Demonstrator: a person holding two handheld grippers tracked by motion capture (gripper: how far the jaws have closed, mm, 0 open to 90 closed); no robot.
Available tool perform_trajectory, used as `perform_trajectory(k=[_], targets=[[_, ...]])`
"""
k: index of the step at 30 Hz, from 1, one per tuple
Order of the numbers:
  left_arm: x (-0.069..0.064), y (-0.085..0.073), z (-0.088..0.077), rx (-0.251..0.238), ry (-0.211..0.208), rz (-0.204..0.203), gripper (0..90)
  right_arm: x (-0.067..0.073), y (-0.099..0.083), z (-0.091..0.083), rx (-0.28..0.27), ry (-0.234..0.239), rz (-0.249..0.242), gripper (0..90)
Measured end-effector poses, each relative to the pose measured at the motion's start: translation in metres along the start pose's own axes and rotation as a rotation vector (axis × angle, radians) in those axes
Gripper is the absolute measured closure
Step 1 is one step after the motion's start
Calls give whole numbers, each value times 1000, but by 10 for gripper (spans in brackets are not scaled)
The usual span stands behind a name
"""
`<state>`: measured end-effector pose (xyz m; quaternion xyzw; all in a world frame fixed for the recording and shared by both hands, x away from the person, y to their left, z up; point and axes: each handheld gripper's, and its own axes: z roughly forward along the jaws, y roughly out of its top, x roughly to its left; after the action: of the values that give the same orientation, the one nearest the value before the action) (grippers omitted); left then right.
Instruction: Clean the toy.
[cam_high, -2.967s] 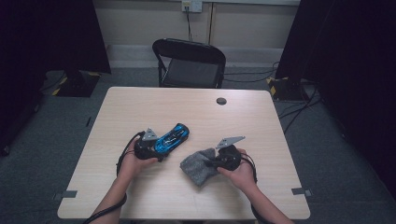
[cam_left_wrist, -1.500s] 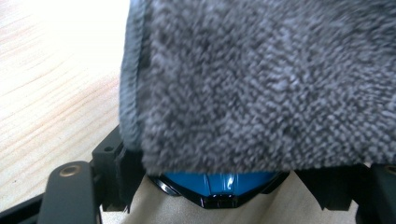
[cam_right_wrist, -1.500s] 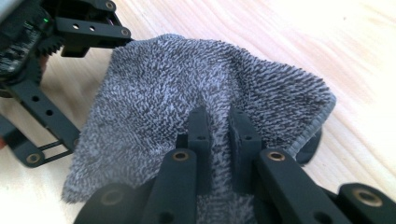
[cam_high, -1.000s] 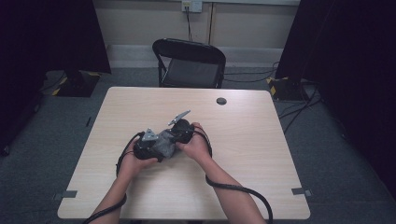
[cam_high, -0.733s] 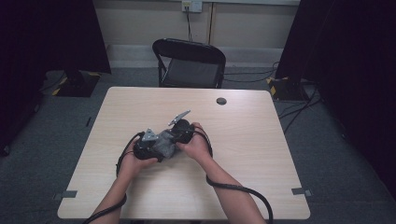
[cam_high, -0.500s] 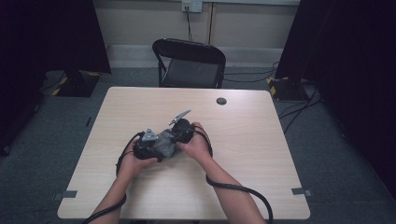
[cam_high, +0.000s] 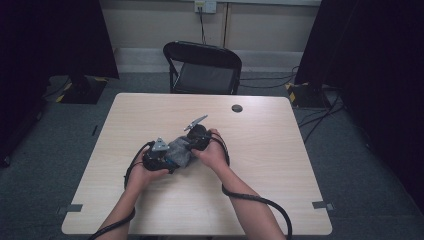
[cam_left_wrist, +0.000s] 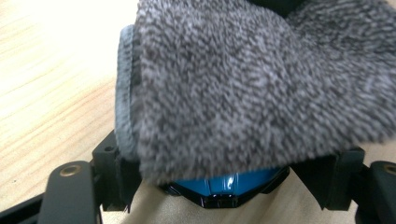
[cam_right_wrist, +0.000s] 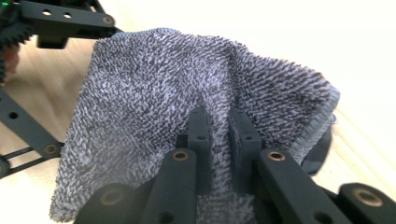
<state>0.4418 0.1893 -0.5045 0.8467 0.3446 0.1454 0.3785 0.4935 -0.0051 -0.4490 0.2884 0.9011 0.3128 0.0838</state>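
A glossy blue toy (cam_left_wrist: 229, 184), shaped like a small car, sits between the jaws of my left gripper (cam_left_wrist: 226, 179), which is shut on it just above the table (cam_high: 270, 150). A fluffy grey cloth (cam_left_wrist: 252, 84) is draped over the toy and hides most of it. My right gripper (cam_right_wrist: 218, 126) is shut on a fold of this cloth (cam_right_wrist: 154, 102) and presses it down onto the toy. In the high view the left gripper (cam_high: 165, 156) and right gripper (cam_high: 194, 142) meet at the table's middle with the cloth (cam_high: 181, 151) between them.
A small black round disc (cam_high: 236, 108) lies near the table's far edge. A black folding chair (cam_high: 202, 67) stands behind the table. Cables trail from both grippers across the near side of the table. The left gripper's frame (cam_right_wrist: 60, 21) appears beyond the cloth.
Three seconds ago the right gripper held the cloth to the right of the bare blue toy. It has since moved left and laid the cloth over the toy. Nothing has shifted over the last second.
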Motion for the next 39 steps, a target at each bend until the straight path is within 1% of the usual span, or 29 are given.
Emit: perform_trajectory(k=[2,5,6,9,14,17,19,22,27,29,33,36,39], targets=[[0,0,0,0,0,1,242,-2,0,0,-1,-1,-1,819],[0,0,0,1,-1,-2,242,-5,0,0,-3,-16,6,819],[0,0,0,-1,-2,-2,242,-7,0,-1,-3,-29,13,819],[0,0,0,-1,-3,-4,242,-13,-2,-2,-10,-31,38,819],[0,0,0,-1,-3,-4,242,-15,-1,-2,-13,-40,37,819],[0,0,0,0,-2,-3,242,-17,0,-4,-19,-52,45,819],[0,0,0,-1,-2,-4,242,-21,0,-5,-20,-68,59,819],[0,0,0,-1,-2,-4,242,-27,-1,-5,-28,-66,79,819],[0,0,0,-1,-3,-5,242,-29,1,-5,-20,-89,84,819],[0,0,0,-1,-3,-4,242,-31,1,-5,-20,-99,94,819],[0,0,0,-1,-3,-4,241,-37,-1,-5,-30,-102,117,819],[0,0,0,-1,-3,-3,242,-41,-2,-6,-37,-116,139,819],[0,0,0,-1,-3,-4,242,-45,-4,-9,-39,-132,146,819]])
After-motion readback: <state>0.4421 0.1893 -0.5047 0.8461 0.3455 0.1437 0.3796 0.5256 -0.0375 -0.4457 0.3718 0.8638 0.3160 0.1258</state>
